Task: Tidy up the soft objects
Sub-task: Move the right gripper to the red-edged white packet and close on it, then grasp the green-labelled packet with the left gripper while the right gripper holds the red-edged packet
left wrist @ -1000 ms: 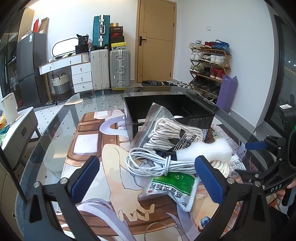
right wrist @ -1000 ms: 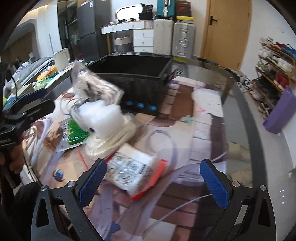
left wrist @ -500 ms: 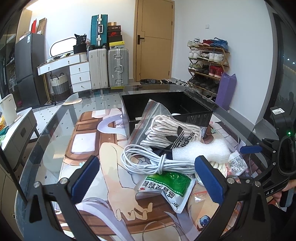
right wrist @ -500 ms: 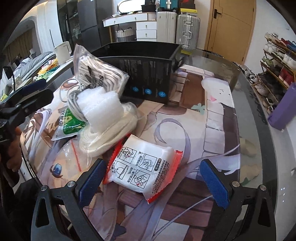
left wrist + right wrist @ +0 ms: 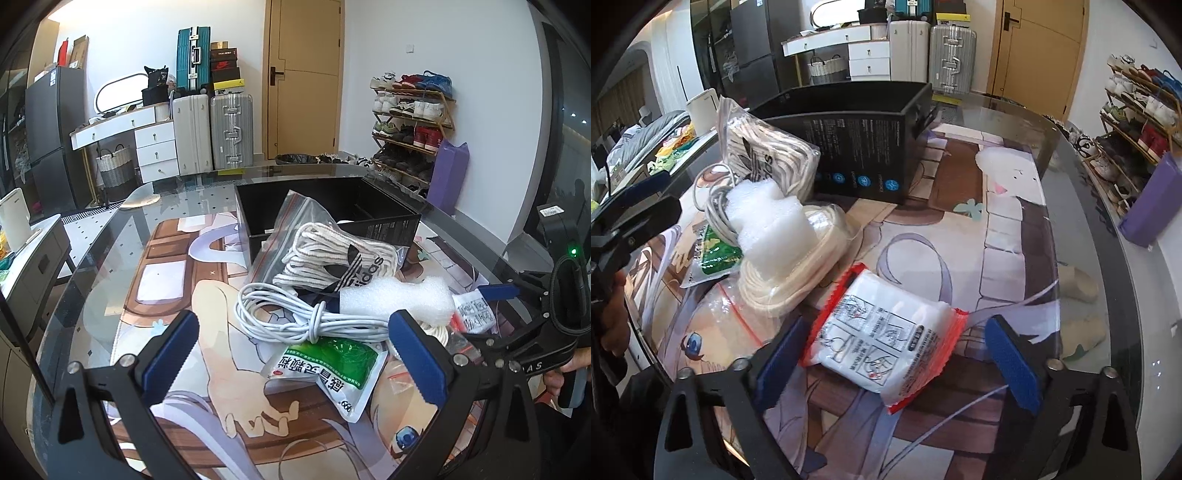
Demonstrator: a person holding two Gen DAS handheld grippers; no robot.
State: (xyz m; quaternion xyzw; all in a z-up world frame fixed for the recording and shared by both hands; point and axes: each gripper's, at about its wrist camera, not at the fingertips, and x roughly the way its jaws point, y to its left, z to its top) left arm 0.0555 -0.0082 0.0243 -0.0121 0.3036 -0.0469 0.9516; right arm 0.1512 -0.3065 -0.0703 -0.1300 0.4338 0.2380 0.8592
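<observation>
The black bin (image 5: 849, 147) stands at the far end of my glass table (image 5: 1082, 206), the soft pile just before it. My left tongs (image 5: 295, 354) gape empty above the green pouch (image 5: 328, 365). My right tongs (image 5: 897, 354) are closing around the red-edged white packet (image 5: 886, 339), pads not yet pressing.

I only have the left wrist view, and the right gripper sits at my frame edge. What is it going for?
Observer: A white packet with red edges, lying flat between the right gripper's jaws. They are closing, pads not yet touching it.
Operator: What does the foam block rest on?
Observer: A cream rope coil inside a clear bag.
Operator: Anything printed low on the black box?
Observer: A row of blue round icons on the wall facing the packet.
</observation>
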